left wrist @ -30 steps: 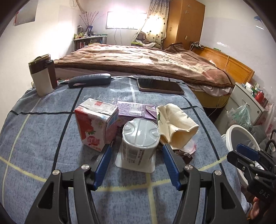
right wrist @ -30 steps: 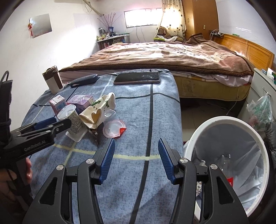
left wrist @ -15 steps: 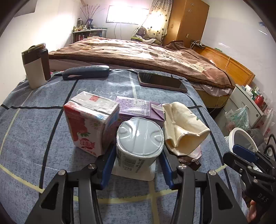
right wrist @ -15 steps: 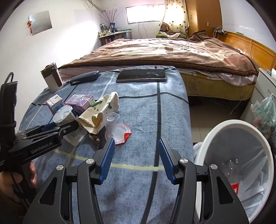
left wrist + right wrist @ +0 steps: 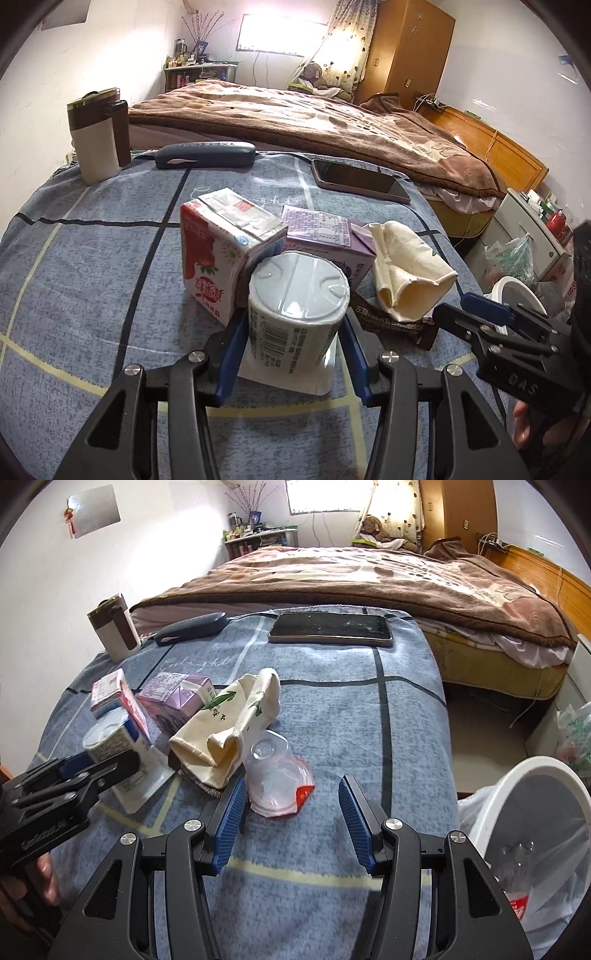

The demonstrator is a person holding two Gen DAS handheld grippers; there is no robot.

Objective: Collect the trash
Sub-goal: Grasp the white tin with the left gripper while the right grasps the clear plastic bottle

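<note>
An upside-down grey-white yogurt cup (image 5: pixel 297 310) stands on the blue blanket; it also shows in the right wrist view (image 5: pixel 110 744). My left gripper (image 5: pixel 293 356) has closed its blue pads against both sides of it. Behind it stand a red-white milk carton (image 5: pixel 218 251) and a purple carton (image 5: pixel 325 236). A crushed cream paper cup (image 5: pixel 406 273) and a brown wrapper (image 5: pixel 391 325) lie to the right. My right gripper (image 5: pixel 291 819) is open, its left pad beside a clear plastic cup (image 5: pixel 275 775) lying on its side. A white trash bin (image 5: pixel 532 834) stands at the right.
A phone (image 5: pixel 330 629), a dark glasses case (image 5: pixel 192 627) and a white-brown mug (image 5: pixel 112 629) lie at the far end of the blanket. A bed with a brown cover (image 5: pixel 369 576) is beyond. A plastic bag (image 5: pixel 572 734) sits by a white cabinet.
My left gripper moved forward and closed around the yogurt cup. My right gripper moved forward and left toward the clear plastic cup, staying open.
</note>
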